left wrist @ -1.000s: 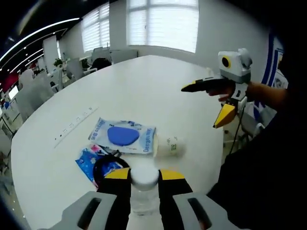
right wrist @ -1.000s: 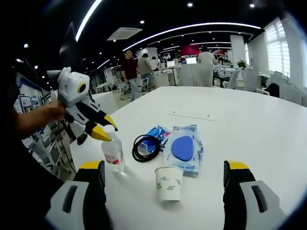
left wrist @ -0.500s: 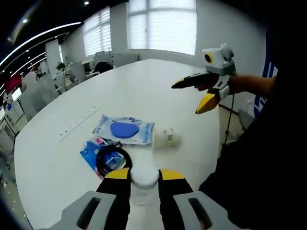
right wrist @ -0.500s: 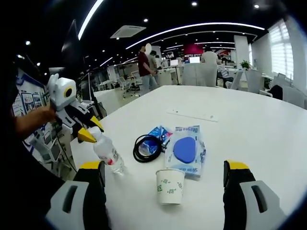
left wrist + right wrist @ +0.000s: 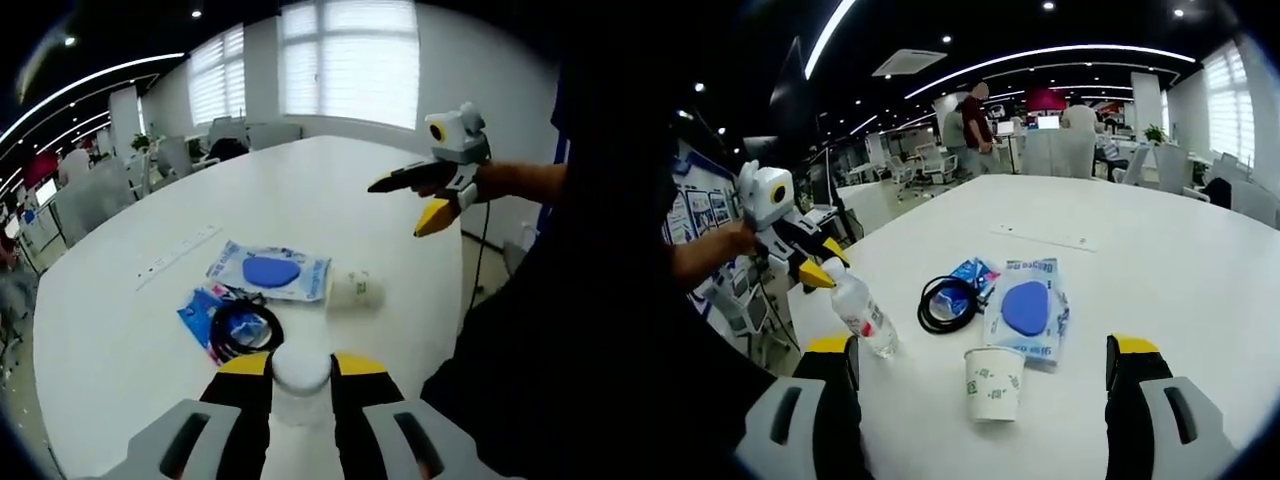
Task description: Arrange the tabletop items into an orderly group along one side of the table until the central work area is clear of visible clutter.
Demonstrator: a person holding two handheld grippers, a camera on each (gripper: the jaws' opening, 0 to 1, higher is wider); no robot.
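Observation:
My left gripper (image 5: 300,364) is shut on the white cap of a clear water bottle (image 5: 300,385). In the right gripper view the left gripper (image 5: 812,268) holds that bottle (image 5: 863,318) tilted, its base on the table near the edge. A black cable coil (image 5: 946,304) lies on a blue packet (image 5: 970,275), beside a bagged blue mask (image 5: 1025,308). A paper cup (image 5: 992,382) stands upright in front of them. My right gripper (image 5: 982,346) is open above the table, with the cup between its wide jaws' line of sight. It hangs in the air (image 5: 428,200) past the cup (image 5: 357,290).
A long white power strip (image 5: 1040,238) lies further out on the white table (image 5: 1160,260). The table edge runs close by the bottle. Desks, chairs and people stand in the office beyond. The person's sleeve (image 5: 540,180) fills the right of the left gripper view.
The bottle has tipped further, its capped top pulled left toward the table edge with the left gripper. A person in the background has walked to the right.

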